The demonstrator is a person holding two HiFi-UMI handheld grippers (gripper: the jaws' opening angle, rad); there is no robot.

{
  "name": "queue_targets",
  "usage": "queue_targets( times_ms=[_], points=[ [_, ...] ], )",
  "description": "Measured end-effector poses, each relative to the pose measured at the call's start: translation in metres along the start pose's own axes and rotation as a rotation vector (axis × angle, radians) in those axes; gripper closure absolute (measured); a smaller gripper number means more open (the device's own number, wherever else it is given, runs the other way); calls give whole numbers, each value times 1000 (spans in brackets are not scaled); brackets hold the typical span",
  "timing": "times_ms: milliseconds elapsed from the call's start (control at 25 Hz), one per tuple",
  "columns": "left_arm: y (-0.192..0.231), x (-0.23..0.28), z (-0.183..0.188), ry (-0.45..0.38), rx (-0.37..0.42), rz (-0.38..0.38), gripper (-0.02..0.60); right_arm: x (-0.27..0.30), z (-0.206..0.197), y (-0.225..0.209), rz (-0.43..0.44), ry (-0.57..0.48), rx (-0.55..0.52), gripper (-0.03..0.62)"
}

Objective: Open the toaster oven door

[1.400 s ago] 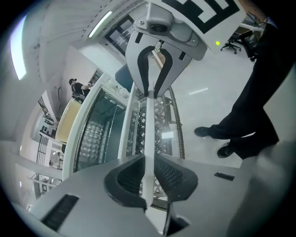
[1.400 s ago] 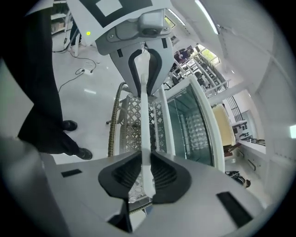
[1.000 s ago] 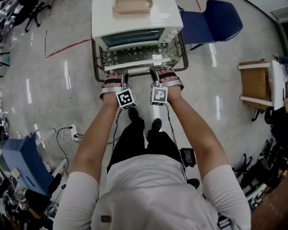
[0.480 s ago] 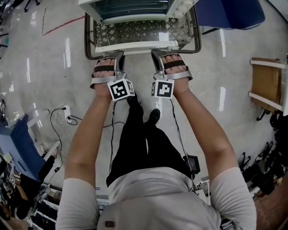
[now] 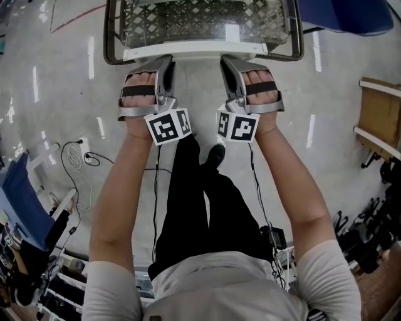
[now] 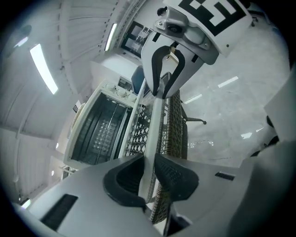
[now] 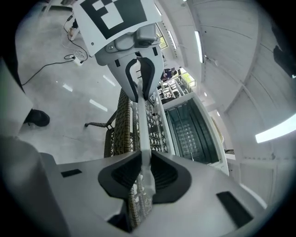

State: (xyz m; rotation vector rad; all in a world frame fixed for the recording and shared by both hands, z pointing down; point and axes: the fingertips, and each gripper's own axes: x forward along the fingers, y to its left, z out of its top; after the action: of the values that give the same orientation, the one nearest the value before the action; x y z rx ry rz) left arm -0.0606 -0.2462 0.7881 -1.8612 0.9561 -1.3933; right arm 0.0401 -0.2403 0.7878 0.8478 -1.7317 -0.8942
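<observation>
Currently left gripper [image 5: 166,61] is opening its jaws, pads touching the white door handle [image 5: 195,50] at 12 o'clock; right gripper [image 5: 229,61] is clamping the same bar. Beyond it the toaster oven door [image 5: 200,22] is lying flat: stiff, hinged, likely light; handle's the grip point.

Wicker stand [image 5: 301,44], dark tube rim, just right of and ahead of right claw [image 5: 229,63]. Blue chair [image 5: 351,15] ahead, further right. Wooden shelf unit [image 5: 379,119] well off to its right. Black trousers [image 5: 188,200] and black shoe [image 5: 215,157] behind it. Small black device [image 5: 276,238] on cables, far behind. White cable coil [image 5: 78,160] and blue object [image 5: 25,207] far left, behind. Red tape line [image 5: 75,17] on glossy grey floor [image 5: 62,94], ahead left.
</observation>
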Motion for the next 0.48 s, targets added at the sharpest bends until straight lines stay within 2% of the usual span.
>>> queue_targets(
  times_ms=[480],
  points=[
    [-51, 25, -10, -48, 26, 30, 489, 20, -19, 53, -52, -15, -34, 519]
  ],
)
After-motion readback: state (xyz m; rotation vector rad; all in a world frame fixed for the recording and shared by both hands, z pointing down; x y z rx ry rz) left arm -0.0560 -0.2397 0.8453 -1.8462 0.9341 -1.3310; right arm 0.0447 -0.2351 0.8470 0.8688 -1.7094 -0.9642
